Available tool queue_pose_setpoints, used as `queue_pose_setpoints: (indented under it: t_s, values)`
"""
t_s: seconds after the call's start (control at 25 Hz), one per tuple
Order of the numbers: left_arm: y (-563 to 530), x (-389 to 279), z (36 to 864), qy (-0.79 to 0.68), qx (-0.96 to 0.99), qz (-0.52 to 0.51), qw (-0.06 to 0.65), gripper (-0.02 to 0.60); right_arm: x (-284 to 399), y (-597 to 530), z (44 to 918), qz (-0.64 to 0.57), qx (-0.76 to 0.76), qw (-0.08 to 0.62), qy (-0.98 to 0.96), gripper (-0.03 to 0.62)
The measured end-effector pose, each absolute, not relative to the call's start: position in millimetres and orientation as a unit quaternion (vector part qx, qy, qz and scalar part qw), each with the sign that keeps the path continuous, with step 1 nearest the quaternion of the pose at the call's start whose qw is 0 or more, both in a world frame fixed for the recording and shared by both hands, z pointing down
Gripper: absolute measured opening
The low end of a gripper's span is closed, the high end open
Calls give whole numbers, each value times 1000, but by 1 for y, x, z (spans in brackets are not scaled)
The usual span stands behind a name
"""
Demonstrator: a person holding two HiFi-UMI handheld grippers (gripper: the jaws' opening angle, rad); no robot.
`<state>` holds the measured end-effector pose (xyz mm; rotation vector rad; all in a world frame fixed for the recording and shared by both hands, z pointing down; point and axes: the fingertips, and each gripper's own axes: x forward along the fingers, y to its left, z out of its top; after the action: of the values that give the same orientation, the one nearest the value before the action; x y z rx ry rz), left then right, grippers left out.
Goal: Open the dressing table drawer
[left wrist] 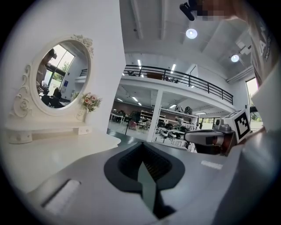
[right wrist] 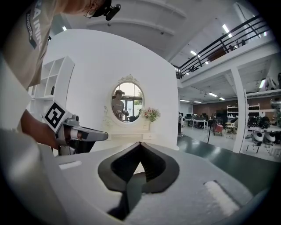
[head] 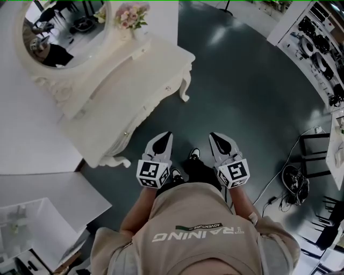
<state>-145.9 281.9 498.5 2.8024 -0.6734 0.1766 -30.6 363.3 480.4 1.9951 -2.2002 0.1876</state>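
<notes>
The white dressing table (head: 134, 75) stands at the upper left against the wall, with an oval mirror (head: 64, 27) and a vase of pink flowers (head: 131, 15). Its drawer front (head: 148, 110) faces me, closed, with a small knob (head: 168, 88). Both grippers hang side by side over the dark floor, short of the table. My left gripper (head: 168, 134) is shut and holds nothing, its tips meeting in the left gripper view (left wrist: 142, 147). My right gripper (head: 213, 135) is shut and empty too (right wrist: 140, 145), pointing towards the mirror (right wrist: 126, 102).
A white cabinet (head: 43, 215) stands at the lower left. Cables and a dark bundle (head: 293, 182) lie on the floor at the right, beside a black frame (head: 314, 156). Shelving with gear (head: 322, 53) lines the upper right. My feet (head: 193, 156) are below the grippers.
</notes>
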Motion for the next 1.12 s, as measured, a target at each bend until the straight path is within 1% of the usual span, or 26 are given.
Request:
queue_pose_setpoints:
  t_s: [0.2,0.44,0.64,1.12]
  values:
    - [274,-137,514,-234,959,76,141,18,-31,356,492,73,655,85,-747,2]
    - [251,-116,501,-237,961,88,117,18,-9,323,506,98,644,66,-755,2]
    - [210,-96,496,-251,957,104,103,18,13,273,500,84,632,50,-769,2]
    - [146,6,463,-264,957,98,69,18,102,199,485,67,601,43,-795,2]
